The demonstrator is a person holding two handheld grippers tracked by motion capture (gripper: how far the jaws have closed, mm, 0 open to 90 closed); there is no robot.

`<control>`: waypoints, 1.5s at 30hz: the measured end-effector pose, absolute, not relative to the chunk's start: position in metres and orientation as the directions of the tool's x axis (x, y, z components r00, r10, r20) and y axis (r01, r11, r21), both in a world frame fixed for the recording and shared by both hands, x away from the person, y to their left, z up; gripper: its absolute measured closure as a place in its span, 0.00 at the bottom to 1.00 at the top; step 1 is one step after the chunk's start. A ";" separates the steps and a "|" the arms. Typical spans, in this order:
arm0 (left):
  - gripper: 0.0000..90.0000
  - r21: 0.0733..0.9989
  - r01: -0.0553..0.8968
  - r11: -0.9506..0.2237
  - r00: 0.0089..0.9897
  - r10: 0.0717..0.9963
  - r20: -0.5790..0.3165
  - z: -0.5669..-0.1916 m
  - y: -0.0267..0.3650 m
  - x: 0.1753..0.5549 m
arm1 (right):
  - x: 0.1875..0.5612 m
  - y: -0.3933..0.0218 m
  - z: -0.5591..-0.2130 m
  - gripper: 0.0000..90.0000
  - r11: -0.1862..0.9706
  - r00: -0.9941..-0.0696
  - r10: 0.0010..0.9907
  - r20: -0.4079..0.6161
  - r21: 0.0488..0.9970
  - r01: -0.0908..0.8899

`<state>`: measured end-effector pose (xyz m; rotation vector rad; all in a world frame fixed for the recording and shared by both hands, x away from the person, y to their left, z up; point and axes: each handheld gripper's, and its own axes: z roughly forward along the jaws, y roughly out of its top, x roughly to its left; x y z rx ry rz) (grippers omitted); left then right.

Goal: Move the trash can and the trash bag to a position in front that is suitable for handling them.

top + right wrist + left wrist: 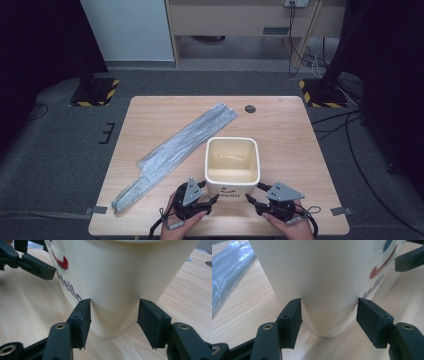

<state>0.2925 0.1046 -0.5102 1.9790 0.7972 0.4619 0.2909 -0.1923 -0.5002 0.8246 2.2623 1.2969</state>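
Bin (232, 165) base corners — wedged between each hand-held gripper's jaws.

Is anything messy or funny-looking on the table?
Yes. A long strip of crinkled silver plastic lies slanted across the table, wrinkled and uneven. The cream bin stands upright, undamaged, with nothing spilled.

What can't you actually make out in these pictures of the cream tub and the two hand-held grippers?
- Tub print: the high view shows it too small, and both gripper views cut off its top.
- Silver sheet: blurred, cropped at the left gripper view's edge.
- Left hand-held gripper, right hand-held gripper: the tub's corner hides the pad contact.
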 end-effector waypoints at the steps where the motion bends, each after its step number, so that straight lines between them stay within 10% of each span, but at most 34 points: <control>1: 0.45 0.868 0.347 -0.356 0.716 0.698 0.000 -0.510 0.104 0.295 | 0.298 -0.196 -0.499 0.57 0.389 -0.740 0.671 -0.048 0.873 0.295; 17: 0.48 0.872 0.338 -0.353 0.690 0.724 0.025 -0.508 0.094 0.318 | 0.325 -0.202 -0.490 0.62 0.375 -0.711 0.702 -0.028 0.863 0.337; 25: 0.22 0.851 0.374 -0.368 0.670 0.742 0.026 -0.510 0.109 0.319 | 0.312 -0.213 -0.473 0.48 0.375 -0.715 0.699 -0.032 0.867 0.328; 33: 0.21 0.852 0.359 -0.382 0.683 0.729 0.039 -0.512 0.100 0.317 | 0.306 -0.225 -0.425 0.44 0.382 -0.715 0.695 -0.074 0.881 0.280; 45: 0.25 0.854 0.362 -0.372 0.673 0.739 0.037 -0.514 0.092 0.323 | 0.388 -0.214 -0.387 0.52 0.345 -0.661 0.750 -0.025 0.868 0.359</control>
